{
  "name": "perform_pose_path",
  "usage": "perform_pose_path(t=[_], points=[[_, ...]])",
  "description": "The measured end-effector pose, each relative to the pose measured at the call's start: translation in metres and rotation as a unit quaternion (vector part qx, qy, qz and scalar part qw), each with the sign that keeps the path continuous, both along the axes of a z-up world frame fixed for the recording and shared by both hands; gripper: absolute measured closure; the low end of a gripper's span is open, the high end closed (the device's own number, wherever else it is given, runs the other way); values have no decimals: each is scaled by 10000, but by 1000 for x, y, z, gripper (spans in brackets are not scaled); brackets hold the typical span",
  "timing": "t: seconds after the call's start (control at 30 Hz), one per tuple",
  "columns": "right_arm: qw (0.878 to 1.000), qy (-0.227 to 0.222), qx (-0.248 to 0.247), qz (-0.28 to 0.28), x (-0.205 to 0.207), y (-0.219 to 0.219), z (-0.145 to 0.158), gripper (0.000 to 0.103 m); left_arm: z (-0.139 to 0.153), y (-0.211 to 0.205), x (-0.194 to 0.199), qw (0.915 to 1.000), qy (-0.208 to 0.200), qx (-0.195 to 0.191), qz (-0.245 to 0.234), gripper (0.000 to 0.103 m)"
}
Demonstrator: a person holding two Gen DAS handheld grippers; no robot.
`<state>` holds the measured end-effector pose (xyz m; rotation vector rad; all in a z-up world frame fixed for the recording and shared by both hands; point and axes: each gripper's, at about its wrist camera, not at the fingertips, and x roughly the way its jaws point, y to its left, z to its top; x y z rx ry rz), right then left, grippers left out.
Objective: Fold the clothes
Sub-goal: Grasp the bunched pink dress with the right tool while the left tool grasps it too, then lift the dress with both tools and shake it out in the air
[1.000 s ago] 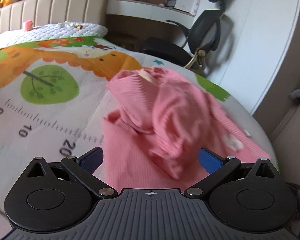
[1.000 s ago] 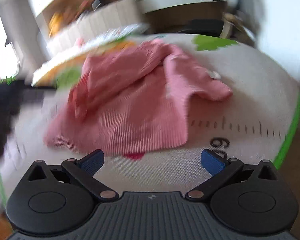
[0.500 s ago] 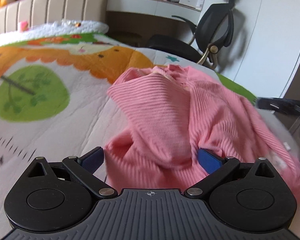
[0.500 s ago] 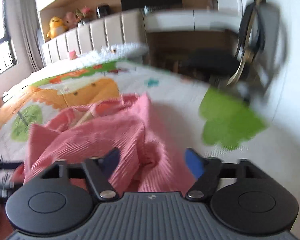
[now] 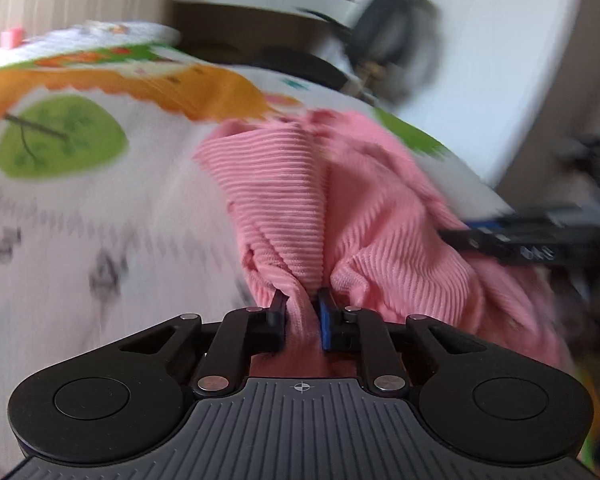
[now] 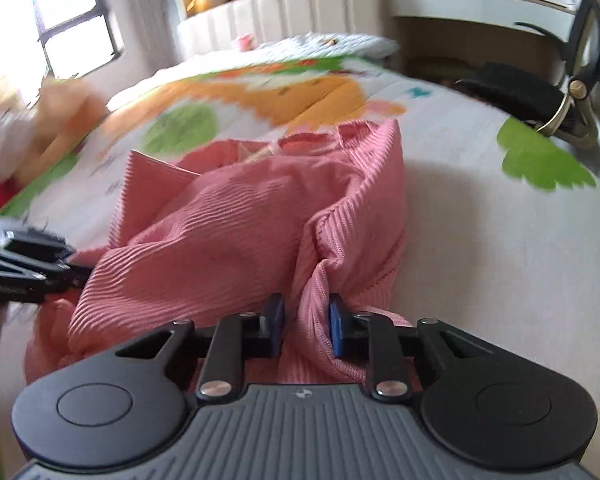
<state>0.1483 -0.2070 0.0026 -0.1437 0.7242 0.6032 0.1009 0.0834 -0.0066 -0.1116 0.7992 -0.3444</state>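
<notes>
A bedroom is shown, with a padded headboard (image 6: 284,12) at twelve o'clock, a black office chair (image 6: 556,80) at two o'clock, and a bed spread (image 6: 480,240) printed with cartoon animals and green leaves filling the rest. On that spread, at the centre of both views, a pink ribbed garment (image 6: 228,232) is bunched into a raised, crumpled heap. Half a second ago both pairs of fingers were spread wide around the cloth; now the left gripper (image 5: 302,320) is closed onto a gathered fold of it, and the right gripper (image 6: 306,326) is likewise pinched on a twisted fold. With two holds taken, the cloth can probably be lifted or spread, though which fold that serves cannot be judged. Hems, sleeves and neckline are hard to make out, motion blur smears the background, and the garment's underside is hidden.
</notes>
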Motion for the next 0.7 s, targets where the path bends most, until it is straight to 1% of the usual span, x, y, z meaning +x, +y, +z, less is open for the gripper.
perform_pose_path(t=[0.07,0.1,0.13,0.17,0.2,0.23,0.27,0.3,0.33,0.4,0.47,0.5,0.53,0.57,0.6,0.63,0.67,0.7], points=[[9993,-221,-282,104,-27,-5,6,80,1,4,-24,9998,48,139,-159,85],[9984,-331,-423,156,-40,-8,10,80,2,7,-35,9995,72,209,-238,80],[9971,-462,-560,208,-53,-10,14,77,2,9,-47,9991,96,278,-317,76],[9945,-782,-649,272,-60,-9,24,76,5,13,-52,9990,59,338,-270,73],[9922,-1003,-592,444,-70,-8,35,68,11,18,-54,9992,-41,362,-153,69],[9903,-1112,-413,717,-80,-6,47,50,18,22,-55,9992,-158,369,-33,66],[9871,-1177,-297,1041,-92,-1,53,40,25,26,-56,9989,-274,377,87,63],[9827,-1241,-180,1364,-104,5,59,31,32,27,-57,9984,-394,384,150,55],[9772,-1292,-81,1684,-116,11,64,31,39,26,-56,9977,-516,392,185,46],[9660,-1189,-219,2285,-133,34,57,31,53,25,-56,9960,-759,407,253,42],[9552,-1090,-363,2728,-142,56,39,31,63,20,-54,9943,-942,445,244,35],[9521,-1107,-503,2805,-146,67,28,31,68,17,-53,9933,-1028,466,232,29],[9490,-1125,-645,2875,-149,78,16,31,72,14,-52,9926,-1102,469,217,27],[9471,-1156,-806,2883,-147,85,6,32,75,11,-50,9920,-1160,460,202,26],[9449,-1248,-959,2869,-145,90,-2,53,78,9,-49,9915,-1204,452,191,23],[9441,-1338,-1038,2828,-138,90,-3,79,81,6,-46,9910,-1244,459,173,20],[9536,-1441,-878,2495,-122,79,10,82,85,3,-44,9905,-1285,473,151,18],[9615,-1541,-717,2159,-106,68,23,84,87,0,-43,9897,-1336,507,101,13]])
